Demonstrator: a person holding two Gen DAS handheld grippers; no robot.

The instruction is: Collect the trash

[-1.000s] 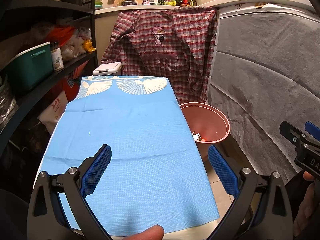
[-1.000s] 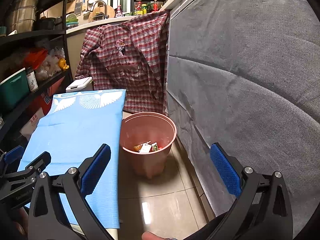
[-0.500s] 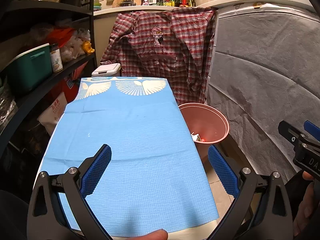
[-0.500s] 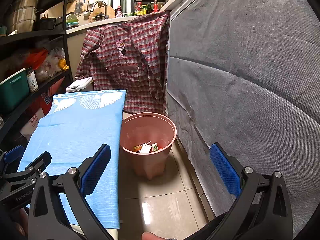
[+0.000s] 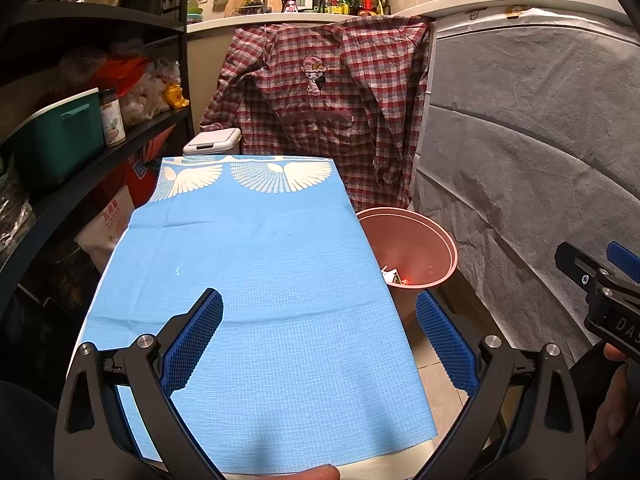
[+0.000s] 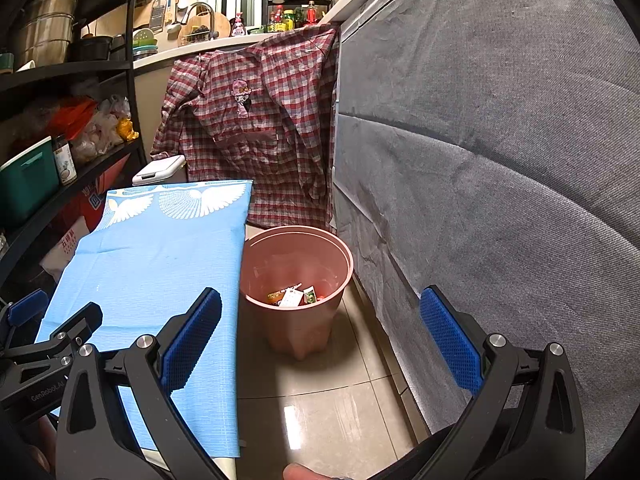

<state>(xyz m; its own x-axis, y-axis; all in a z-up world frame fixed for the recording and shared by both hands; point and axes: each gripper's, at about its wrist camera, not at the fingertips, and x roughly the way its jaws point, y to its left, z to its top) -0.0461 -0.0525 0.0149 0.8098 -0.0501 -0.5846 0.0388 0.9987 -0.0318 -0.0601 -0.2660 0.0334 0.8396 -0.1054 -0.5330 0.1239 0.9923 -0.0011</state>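
A pink plastic bin [image 6: 296, 280] stands on the tiled floor right of the table, with several scraps of trash [image 6: 294, 296] in its bottom. It also shows in the left wrist view [image 5: 412, 248], partly hidden by the table edge. My left gripper [image 5: 320, 340] is open and empty above the near part of the blue cloth [image 5: 256, 280] that covers the table. My right gripper [image 6: 320, 336] is open and empty, held over the floor in front of the bin. No trash shows on the cloth.
A plaid shirt [image 5: 332, 120] hangs at the back. A grey cloth-covered surface [image 6: 500, 160] fills the right side. Black shelves [image 5: 80, 136] with a green box and jars stand on the left. A white lidded bin [image 5: 214, 142] sits behind the table.
Both grippers stay open and empty. The left wrist view has shifted very slightly; otherwise nothing has visibly moved.
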